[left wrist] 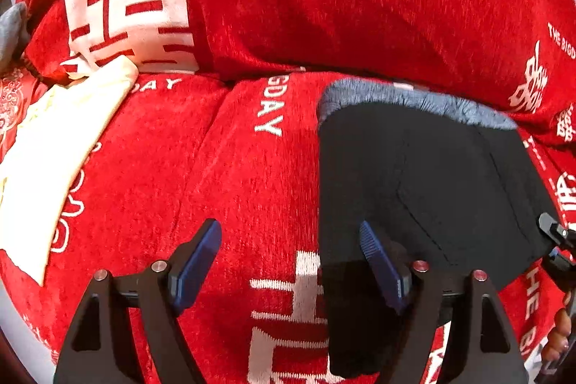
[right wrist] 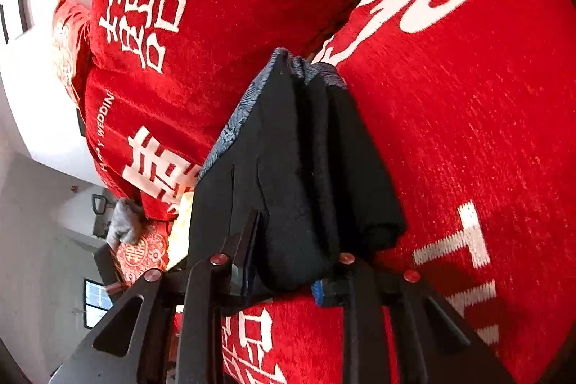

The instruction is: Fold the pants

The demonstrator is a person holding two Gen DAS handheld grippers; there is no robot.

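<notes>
Black pants (left wrist: 424, 182) with a grey-blue waistband (left wrist: 414, 98) lie folded on the red sofa cover (left wrist: 201, 175). My left gripper (left wrist: 288, 229) hovers open over their left edge; its right finger (left wrist: 378, 254) is above the black cloth and its left finger (left wrist: 198, 254) above the red cover. In the right wrist view the folded pants (right wrist: 306, 168) fill the gap of my right gripper (right wrist: 291, 258), which is shut on the thick near fold. The right-hand pad (right wrist: 322, 292) is mostly hidden by the cloth. That gripper (left wrist: 554, 233) also shows at the pants' right edge.
A cream cloth (left wrist: 54, 150) lies on the seat at the left, with a grey cloth (left wrist: 10, 27) behind it. The red back cushion (left wrist: 324, 6) rises just past the waistband. A person's fingers (left wrist: 561, 330) show at the right. White wall (right wrist: 32, 117) beyond the sofa's end.
</notes>
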